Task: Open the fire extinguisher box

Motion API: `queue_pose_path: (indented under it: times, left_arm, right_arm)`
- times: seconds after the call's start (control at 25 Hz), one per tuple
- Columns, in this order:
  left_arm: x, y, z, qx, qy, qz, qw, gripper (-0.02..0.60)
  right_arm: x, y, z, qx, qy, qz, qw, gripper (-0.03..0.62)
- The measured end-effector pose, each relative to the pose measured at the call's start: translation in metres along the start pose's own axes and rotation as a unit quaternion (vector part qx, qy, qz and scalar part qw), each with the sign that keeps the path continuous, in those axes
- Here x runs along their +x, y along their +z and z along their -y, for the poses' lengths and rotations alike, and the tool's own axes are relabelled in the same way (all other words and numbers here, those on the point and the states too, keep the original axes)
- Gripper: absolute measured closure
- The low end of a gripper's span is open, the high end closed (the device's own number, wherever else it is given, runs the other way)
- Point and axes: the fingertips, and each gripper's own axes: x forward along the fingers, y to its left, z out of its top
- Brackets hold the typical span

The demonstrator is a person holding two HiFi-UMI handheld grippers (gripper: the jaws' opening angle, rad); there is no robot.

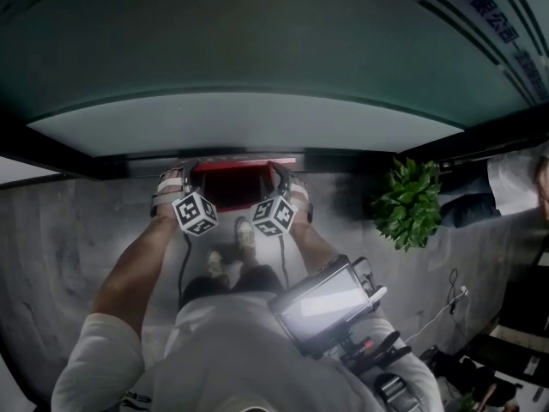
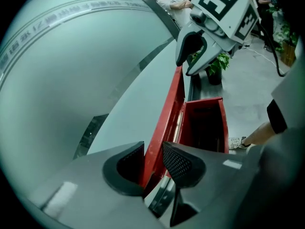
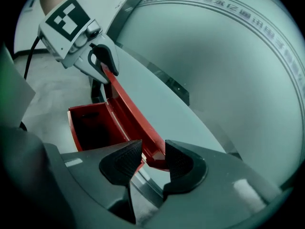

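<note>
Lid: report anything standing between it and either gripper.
Nothing visible does. The lid lies between both pairs of jaws: the left gripper is shut on its edge, and the right gripper is open around its corner.

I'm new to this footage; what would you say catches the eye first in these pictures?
The open red fire extinguisher box on the floor, at the foot of the pale glass wall, stands out first, its lid raised beside the glass. The left gripper is clamped on the lid's edge, while the right gripper has its jaws open around its corner. A green potted plant sits to the box's right.
</note>
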Motion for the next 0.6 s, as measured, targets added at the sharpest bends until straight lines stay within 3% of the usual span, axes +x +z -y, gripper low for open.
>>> queue_pose_path:
  times: [0.28,0.6]
  left_arm:
    - [0.017,0.003,-0.024,0.0,0.012,-0.007,0.9999,0.462]
    - [0.039,0.003,-0.046,-0.006,0.022,-0.012,0.9997,0.466]
  right_arm:
    - [0.032,0.01,0.015,-0.102,-0.017,0.017,0.994,0.413]
    - [0.057,0.018,0.035,-0.106,-0.024,0.026,0.994,0.43]
